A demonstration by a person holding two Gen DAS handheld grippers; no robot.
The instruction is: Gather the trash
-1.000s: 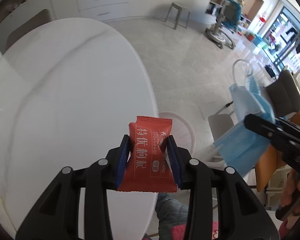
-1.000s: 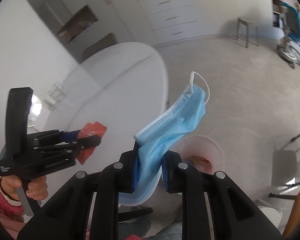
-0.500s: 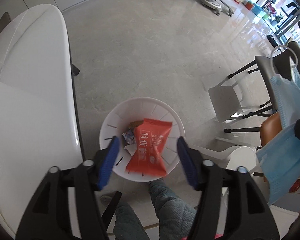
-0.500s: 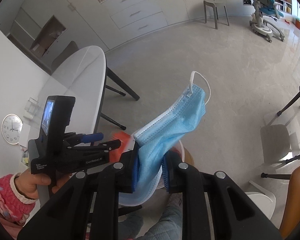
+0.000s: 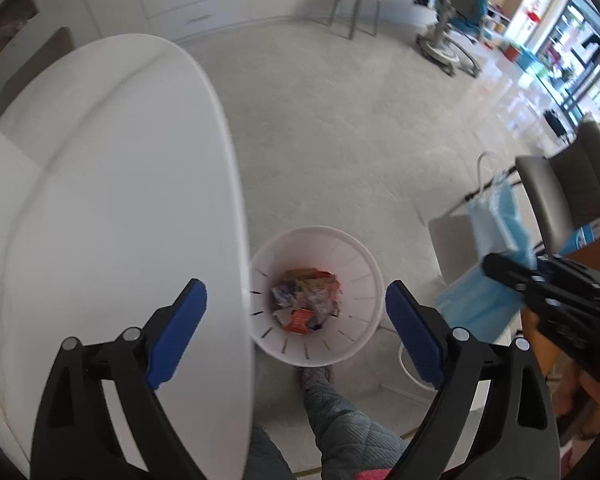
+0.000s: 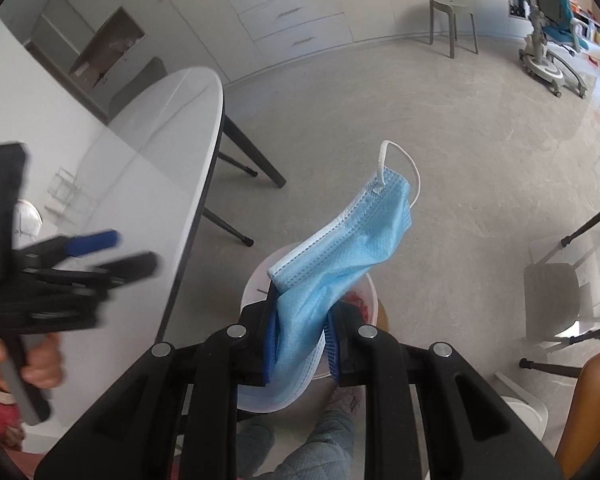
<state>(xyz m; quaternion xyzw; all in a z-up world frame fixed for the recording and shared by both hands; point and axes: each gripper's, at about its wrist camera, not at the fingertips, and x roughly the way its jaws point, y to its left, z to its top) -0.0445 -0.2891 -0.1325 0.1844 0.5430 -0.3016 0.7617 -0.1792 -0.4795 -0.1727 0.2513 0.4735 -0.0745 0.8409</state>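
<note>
At the bottom of the left wrist view the left gripper (image 5: 296, 312) points steeply down, its two blue-padded jaws spread wide and opening, with nothing between them; in the right wrist view the same tool shows at the left edge, gripped by a person's hand (image 6: 40, 364) in a red sleeve. Framed between those jaws, low in the frame's centre, stands one round white plastic waste bin (image 5: 364, 276) on the floor beside the table edge, holding a heap of crumpled wrappers, one small orange-red packet (image 5: 299, 320) among them. The right gripper (image 6: 300, 340), at the bottom centre of its own view, is angled down with its jaws narrow, clamped on one light blue pleated face mask (image 6: 348, 252) whose white ear loop sticks up; the bin's rim shows just behind it. One white oval table (image 5: 100, 200) fills the left. Farther off, at the upper centre, stands one grey stool (image 5: 356, 8).
</note>
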